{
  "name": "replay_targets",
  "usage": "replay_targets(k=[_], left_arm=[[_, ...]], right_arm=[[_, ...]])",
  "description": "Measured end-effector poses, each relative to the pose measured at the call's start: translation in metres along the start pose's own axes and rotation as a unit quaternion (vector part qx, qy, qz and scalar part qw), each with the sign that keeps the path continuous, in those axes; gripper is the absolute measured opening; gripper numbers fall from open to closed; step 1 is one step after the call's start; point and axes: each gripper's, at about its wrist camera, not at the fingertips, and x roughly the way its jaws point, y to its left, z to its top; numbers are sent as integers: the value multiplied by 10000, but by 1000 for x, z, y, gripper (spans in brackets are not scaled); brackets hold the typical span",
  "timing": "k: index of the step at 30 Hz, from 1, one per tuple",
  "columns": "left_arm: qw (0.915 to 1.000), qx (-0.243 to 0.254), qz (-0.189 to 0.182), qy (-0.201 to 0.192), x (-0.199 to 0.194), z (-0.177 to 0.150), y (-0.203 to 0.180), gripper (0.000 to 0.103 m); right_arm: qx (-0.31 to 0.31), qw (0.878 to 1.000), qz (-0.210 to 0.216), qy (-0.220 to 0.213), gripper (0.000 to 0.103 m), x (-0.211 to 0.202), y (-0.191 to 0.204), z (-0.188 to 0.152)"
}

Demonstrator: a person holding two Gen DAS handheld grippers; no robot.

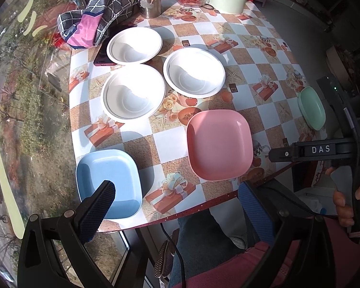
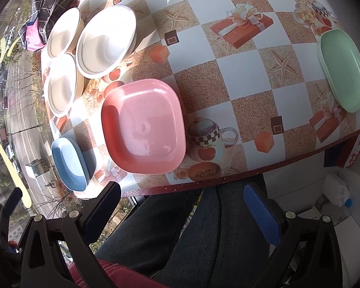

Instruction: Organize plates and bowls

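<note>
Hard sunlight from the window side, white bowls [image 1: 133, 93] blown out by glare, fisheye-bent edges, dark corners

Black tongs [image 1: 177, 199] with blue ribbed pads, silver screws; person wears jeans, red top.

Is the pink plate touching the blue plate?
Apart. The left wrist view shows a wide strip of checked tablecloth between the pink plate and the blue plate; the right wrist view agrees.
</note>
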Motion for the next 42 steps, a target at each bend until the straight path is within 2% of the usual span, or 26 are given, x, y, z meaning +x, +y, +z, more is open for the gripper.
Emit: replay_targets(k=[5,16,24,30,36,42], left_arm=[[9999,-31,-1,-99,2,0,2,102],[9999,119,81,46,6,0,-6,102],[10000,93,1,17,11,1,-5,102],[9998,73,-92,-182,12,3,-4,102],[10000,15,-87,-18,34,9,4,102],[9995,-1,-143,280,76,20,-8,102]], right_arm=[[69,10000,1,-50,103,-3,-4,0],[241,9995,150,133,103,2,-14,-3],[164,9994,-30,301,103,8,-12,-4],[41,9998,-201,2,103,0,-11,-3],[287,9987,-279,304,103,12,-18,-1],[-72,9980,-634,1,103,26,-7,11]])
